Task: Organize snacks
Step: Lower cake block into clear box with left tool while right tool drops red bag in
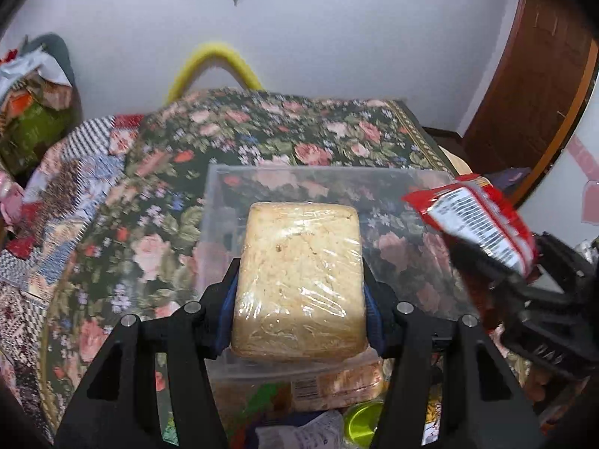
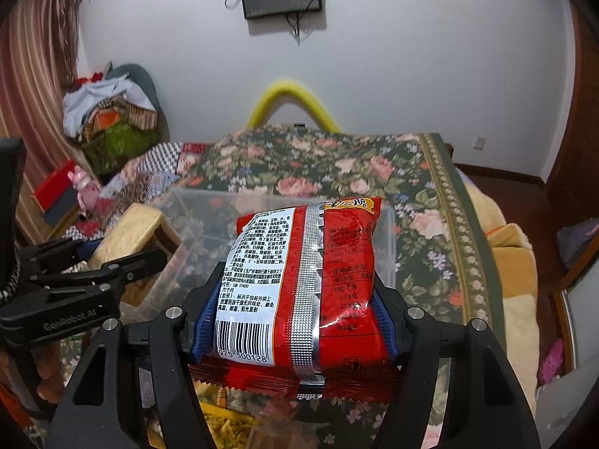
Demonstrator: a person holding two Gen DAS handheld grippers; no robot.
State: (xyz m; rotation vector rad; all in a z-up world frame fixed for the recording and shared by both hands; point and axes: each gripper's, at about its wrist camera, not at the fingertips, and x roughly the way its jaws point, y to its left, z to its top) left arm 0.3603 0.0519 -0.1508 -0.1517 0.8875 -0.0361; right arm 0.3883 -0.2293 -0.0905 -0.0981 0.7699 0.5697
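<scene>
Left tongs (image 1: 299,295) are clamped on a plastic-wrapped block of dry noodles (image 1: 299,280), blue pads (image 1: 224,314) pressing both long sides, held over the near half of the clear plastic bin (image 1: 329,176). Right tongs (image 2: 295,321) are squeezing a red instant noodle packet (image 2: 310,280), back side up with the barcode at 7 o'clock; in the left view that packet (image 1: 475,224) hangs at 3 o'clock, just past the bin's right rim.

The bin sits on a floral bedspread (image 1: 262,131) on the bed. Its far rim is toward 12 o'clock with plenty of open bedspread beyond it, and more to the left around 9 o'clock. The bed's bordered right edge (image 2: 460,209) drops off at 3 o'clock. More snack packs (image 1: 337,381) are piled under the left tongs at 6 o'clock.
</scene>
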